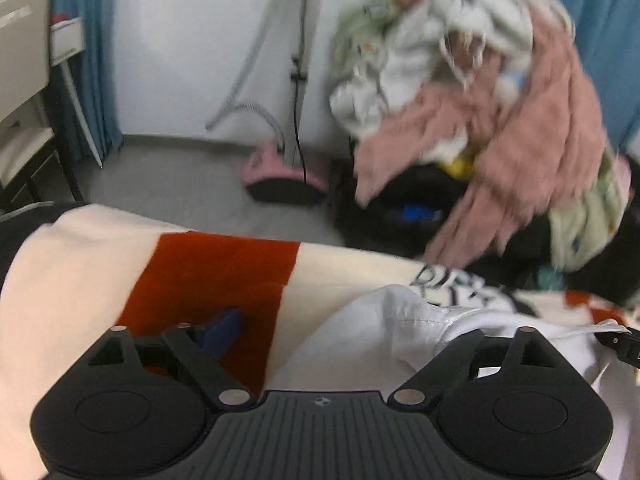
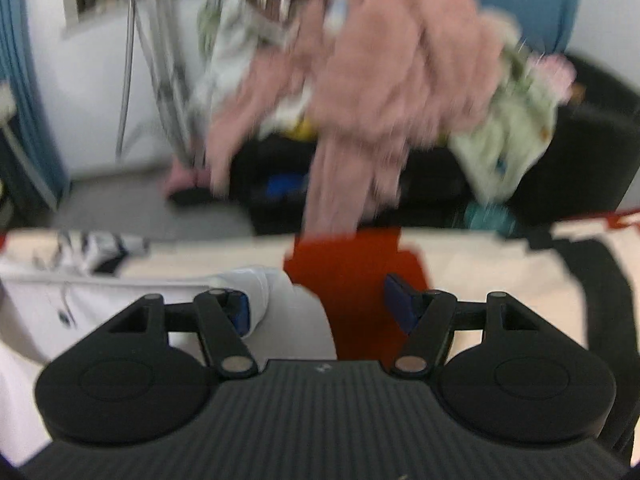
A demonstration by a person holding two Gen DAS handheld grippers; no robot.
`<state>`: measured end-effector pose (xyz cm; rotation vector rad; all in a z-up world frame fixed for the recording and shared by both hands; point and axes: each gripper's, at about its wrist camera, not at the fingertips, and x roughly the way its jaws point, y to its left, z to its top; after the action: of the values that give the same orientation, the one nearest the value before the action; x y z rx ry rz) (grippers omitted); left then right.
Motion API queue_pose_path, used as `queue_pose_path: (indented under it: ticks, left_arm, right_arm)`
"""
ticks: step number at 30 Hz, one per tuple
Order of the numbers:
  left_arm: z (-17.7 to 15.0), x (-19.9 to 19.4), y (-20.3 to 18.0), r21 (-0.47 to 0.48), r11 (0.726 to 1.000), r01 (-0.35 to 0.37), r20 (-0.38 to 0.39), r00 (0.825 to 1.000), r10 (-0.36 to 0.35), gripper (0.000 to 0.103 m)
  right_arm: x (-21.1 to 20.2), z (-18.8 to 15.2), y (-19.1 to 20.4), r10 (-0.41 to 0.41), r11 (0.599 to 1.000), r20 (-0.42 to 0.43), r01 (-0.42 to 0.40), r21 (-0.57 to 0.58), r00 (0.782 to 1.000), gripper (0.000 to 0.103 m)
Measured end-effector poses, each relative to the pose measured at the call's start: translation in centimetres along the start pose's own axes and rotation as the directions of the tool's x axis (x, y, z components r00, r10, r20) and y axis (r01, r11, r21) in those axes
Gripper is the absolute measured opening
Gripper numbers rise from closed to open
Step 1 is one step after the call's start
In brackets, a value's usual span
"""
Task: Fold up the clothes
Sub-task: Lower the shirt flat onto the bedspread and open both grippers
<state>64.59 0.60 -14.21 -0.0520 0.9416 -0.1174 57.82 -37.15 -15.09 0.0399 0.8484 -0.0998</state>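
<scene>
A white garment [image 1: 380,332] lies bunched on a cream and red blanket [image 1: 208,272] that covers the work surface. My left gripper [image 1: 332,328] is open, its jaws wide apart; the white cloth lies between them and hides the right fingertip. In the right wrist view the same white garment [image 2: 280,304] lies at the left, on the blanket [image 2: 352,280]. My right gripper [image 2: 320,304] is open, with the blue left pad [image 2: 240,312] against the cloth's rolled edge and the right pad [image 2: 400,300] over the red patch.
Beyond the table edge, a heap of pink, white and green clothes [image 1: 480,92] sits on a dark chair or bin [image 1: 400,208]. A garment steamer [image 1: 280,172] stands on the grey floor by the white wall. A chair [image 1: 24,100] stands at the far left.
</scene>
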Motion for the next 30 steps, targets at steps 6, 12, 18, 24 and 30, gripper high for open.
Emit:
queue_pose_path:
  ticks: [6, 12, 18, 24, 30]
  left_arm:
    - [3.2, -0.6, -3.2, 0.318, 0.947, 0.038, -0.177, 0.984, 0.02, 0.1]
    - [3.9, -7.2, -4.0, 0.312, 0.948, 0.058, 0.026, 0.997, -0.069, 0.103]
    - [-3.4, -18.0, -2.8, 0.194, 0.978, 0.074, 0.248, 0.961, -0.122, 0.102]
    - [-15.6, -31.6, -3.0, 0.173, 0.982, 0.076, 0.385, 0.912, -0.139, 0.102]
    - [-27.2, -43.0, -1.8, 0.137, 0.984, 0.114, 0.434, 0.886, -0.163, 0.102]
  right_arm:
    - [-1.2, 2.5, 0.6, 0.144, 0.985, -0.135, -0.155, -0.073, 0.98, 0.069]
    - [-7.5, 2.1, 1.8, 0.198, 0.979, 0.022, -0.197, -0.047, 0.98, 0.068]
    - [-16.5, -3.1, 3.0, 0.175, 0.982, 0.214, -0.185, 0.031, 0.961, 0.068]
    - [-28.4, -12.0, 3.8, 0.175, 0.978, 0.359, -0.203, 0.041, 0.917, 0.068]
    - [-38.6, -21.4, 4.3, 0.166, 0.976, 0.427, -0.212, 0.06, 0.889, 0.069]
